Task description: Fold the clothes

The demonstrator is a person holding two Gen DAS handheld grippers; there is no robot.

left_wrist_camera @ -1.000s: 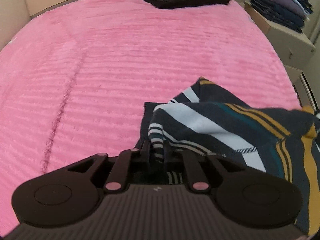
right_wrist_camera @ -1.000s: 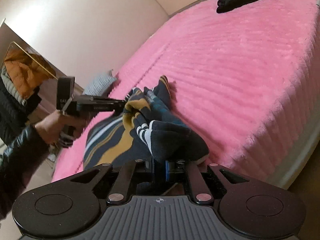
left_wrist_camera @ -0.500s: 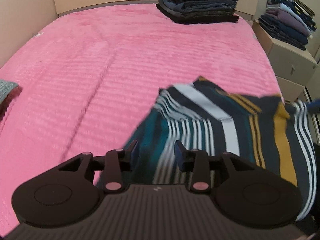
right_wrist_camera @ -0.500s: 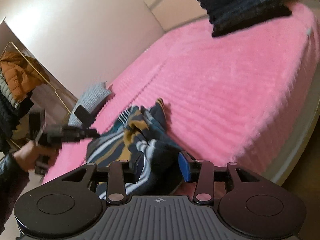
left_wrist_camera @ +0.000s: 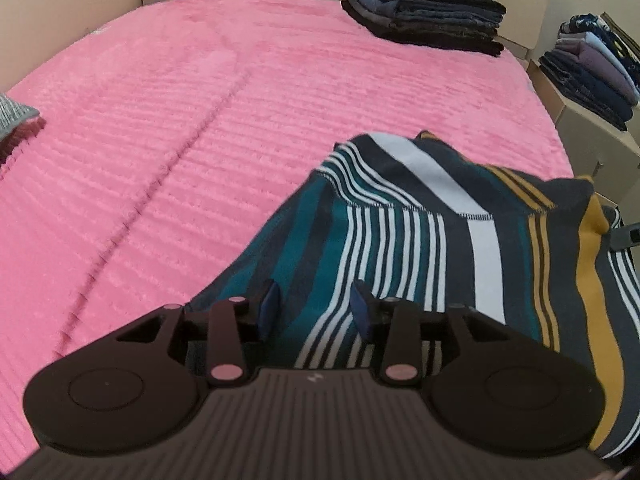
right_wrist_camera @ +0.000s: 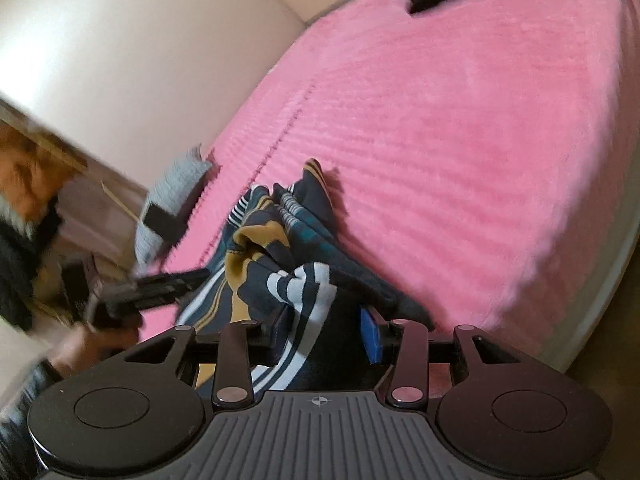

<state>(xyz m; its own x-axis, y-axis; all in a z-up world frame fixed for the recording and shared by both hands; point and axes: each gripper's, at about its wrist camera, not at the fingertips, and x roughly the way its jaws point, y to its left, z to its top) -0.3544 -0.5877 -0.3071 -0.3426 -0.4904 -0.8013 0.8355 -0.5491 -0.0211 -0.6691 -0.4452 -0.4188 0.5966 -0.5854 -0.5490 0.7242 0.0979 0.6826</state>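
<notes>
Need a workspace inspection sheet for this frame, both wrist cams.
Surface: pink ribbed bedspread, one long crease, mostly bare.
Job's things: striped garment bunched at the near edge, not flat, not folded.
Clutter: stack of folded dark clothes on the far corner; grey knit piece at the side edge.
Grippers: left gripper jaws apart above the garment; right gripper jaws apart, cloth lying between, not pinched. Both have just been opening.
Cables: nothing seen.
Surroundings: second folded pile on a cabinet; beige headboard; plain wall.
</notes>
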